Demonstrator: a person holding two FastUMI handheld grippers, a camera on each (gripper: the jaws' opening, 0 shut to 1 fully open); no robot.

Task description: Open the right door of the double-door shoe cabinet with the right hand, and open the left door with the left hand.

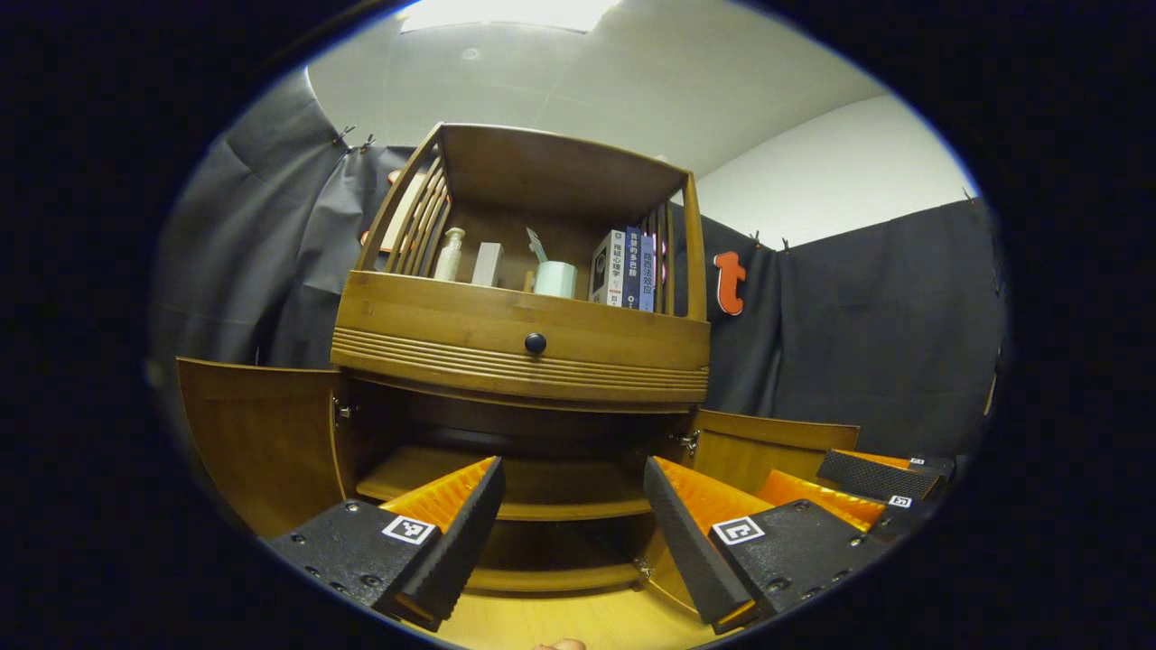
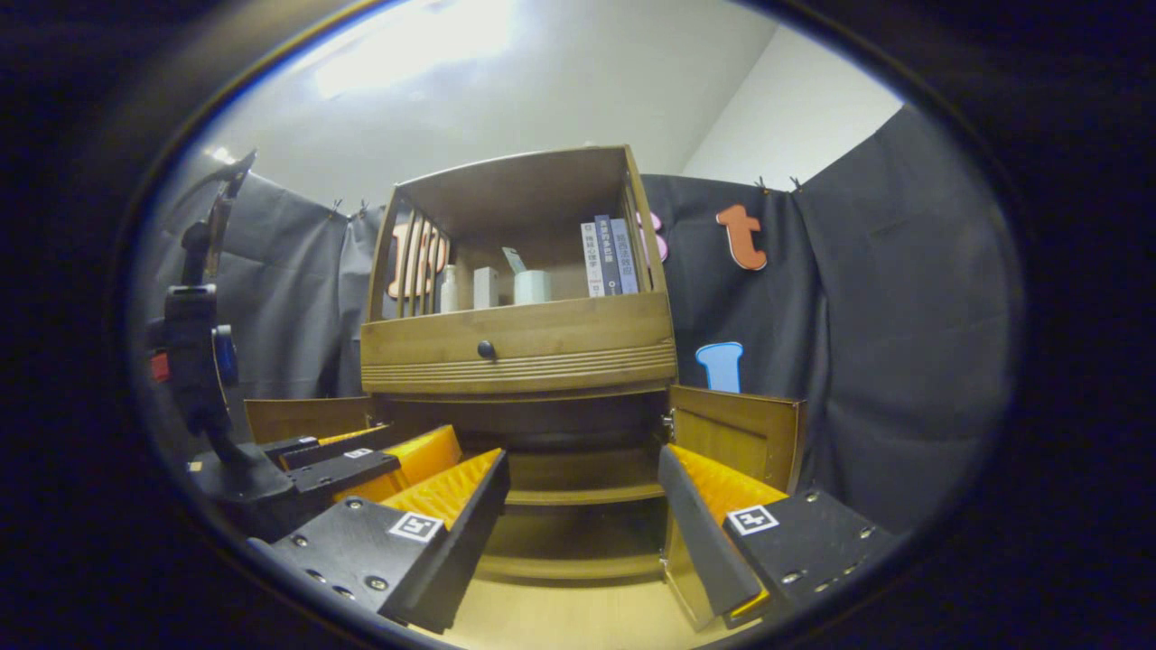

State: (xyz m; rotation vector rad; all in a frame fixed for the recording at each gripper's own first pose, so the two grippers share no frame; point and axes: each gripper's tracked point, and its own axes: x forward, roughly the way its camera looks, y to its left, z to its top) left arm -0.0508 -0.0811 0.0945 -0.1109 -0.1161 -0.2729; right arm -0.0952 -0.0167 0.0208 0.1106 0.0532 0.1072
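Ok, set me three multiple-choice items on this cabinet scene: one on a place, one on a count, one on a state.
1. Where do the books stand?
A. on the open top shelf, at its right
B. on the floor
C. on the lower shelf behind the doors

2. How many knobs does the drawer have?
A. none
B. one
C. three

3. How are the two doors?
A. both shut
B. only the left open
C. both swung open

Key: 1 A, they stand upright beside the white cup. 2 B, a single dark knob sits at mid-front. 3 C, the left door and right door stand out to the sides, baring the lower shelf.
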